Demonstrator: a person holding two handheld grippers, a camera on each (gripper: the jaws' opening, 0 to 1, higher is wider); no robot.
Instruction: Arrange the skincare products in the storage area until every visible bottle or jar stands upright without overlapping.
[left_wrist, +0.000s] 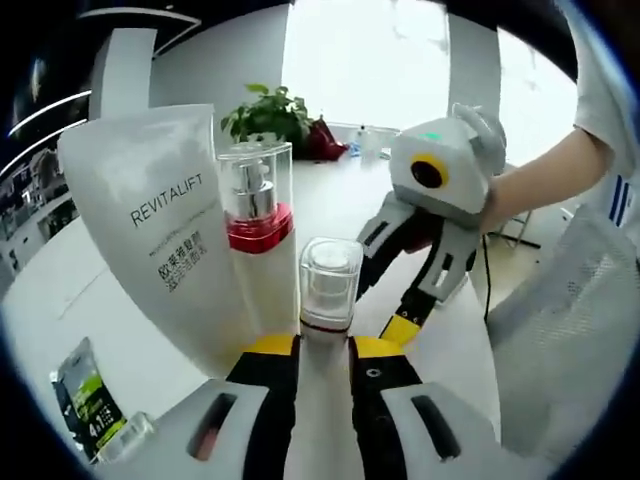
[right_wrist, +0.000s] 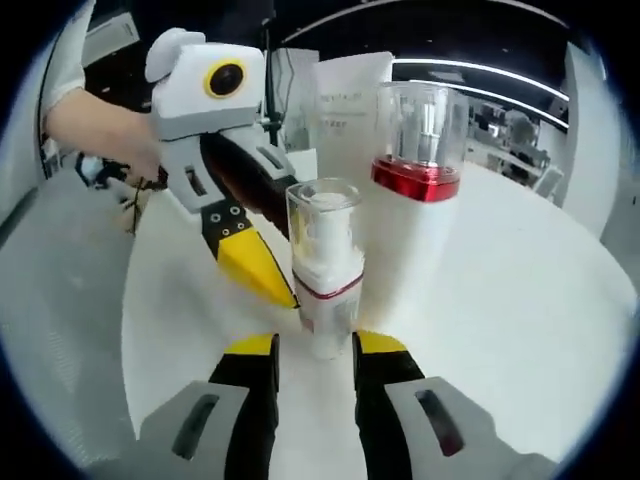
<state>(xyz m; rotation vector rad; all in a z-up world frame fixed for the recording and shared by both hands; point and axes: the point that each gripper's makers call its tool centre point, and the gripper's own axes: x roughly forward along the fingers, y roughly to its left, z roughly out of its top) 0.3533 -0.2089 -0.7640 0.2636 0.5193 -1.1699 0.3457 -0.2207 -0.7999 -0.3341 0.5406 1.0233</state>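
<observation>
A small white bottle (left_wrist: 328, 285) with a clear cap and a thin red band stands upright on the white table (left_wrist: 120, 330). My left gripper (left_wrist: 322, 345) is shut on its body just below the band. My right gripper (left_wrist: 385, 305) reaches in from the right. In the right gripper view that bottle (right_wrist: 325, 265) stands just beyond my right gripper (right_wrist: 316, 345), whose jaws are open, while my left gripper (right_wrist: 272, 282) meets it from the left. Behind it stand a taller bottle (left_wrist: 258, 230) with a red collar and a white REVITALIFT tube (left_wrist: 165, 230).
A small dark and green sachet (left_wrist: 88, 395) lies at the table's near left. A potted plant (left_wrist: 268, 115) stands at the far edge. A person's hand (left_wrist: 540, 185) holds the right gripper. The taller bottle (right_wrist: 420, 150) and the tube (right_wrist: 350, 100) stand close behind the small one.
</observation>
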